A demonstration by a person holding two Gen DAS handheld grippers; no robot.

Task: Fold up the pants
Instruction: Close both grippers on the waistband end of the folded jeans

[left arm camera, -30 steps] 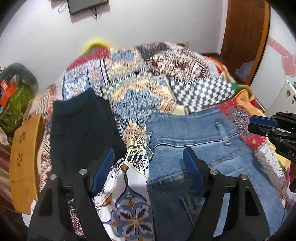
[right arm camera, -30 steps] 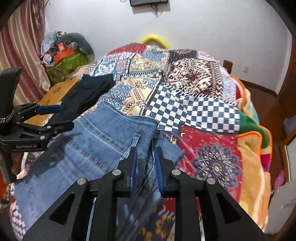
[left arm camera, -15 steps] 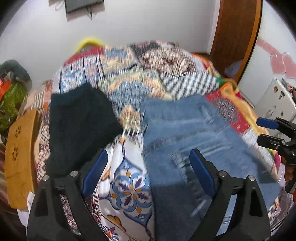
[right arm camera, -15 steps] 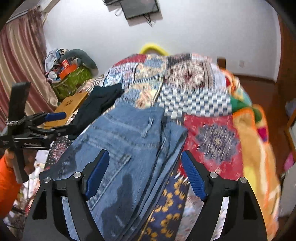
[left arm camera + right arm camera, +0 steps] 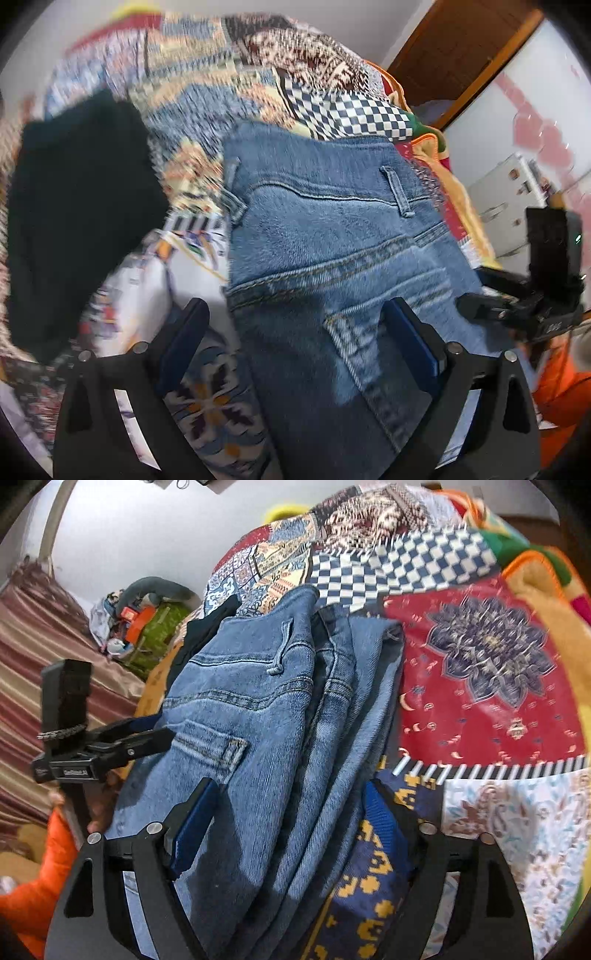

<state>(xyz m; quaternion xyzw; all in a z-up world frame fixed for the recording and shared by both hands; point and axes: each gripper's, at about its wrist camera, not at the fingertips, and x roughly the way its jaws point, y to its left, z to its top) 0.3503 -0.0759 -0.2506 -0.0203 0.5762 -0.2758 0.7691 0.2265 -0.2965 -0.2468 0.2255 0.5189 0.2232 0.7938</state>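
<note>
Two black grippers with blue pads hang over a bed spread with a many-coloured patchwork quilt [image 5: 332,107]. In the left wrist view, the left gripper [image 5: 295,332] has its jaws wide and opening, clamping nothing; the folded blue denim pants [image 5: 325,229] lie on the quilt beneath and between them. A folded black garment [image 5: 77,206] lies to the left, apart from the pants. The right gripper [image 5: 517,306] shows at the right edge.

In the right wrist view, the right gripper [image 5: 291,823] is spread and opening, its pads straddling the pants' stacked layers without pinching them. An orange sleeve [image 5: 40,886] shows at lower left.
</note>
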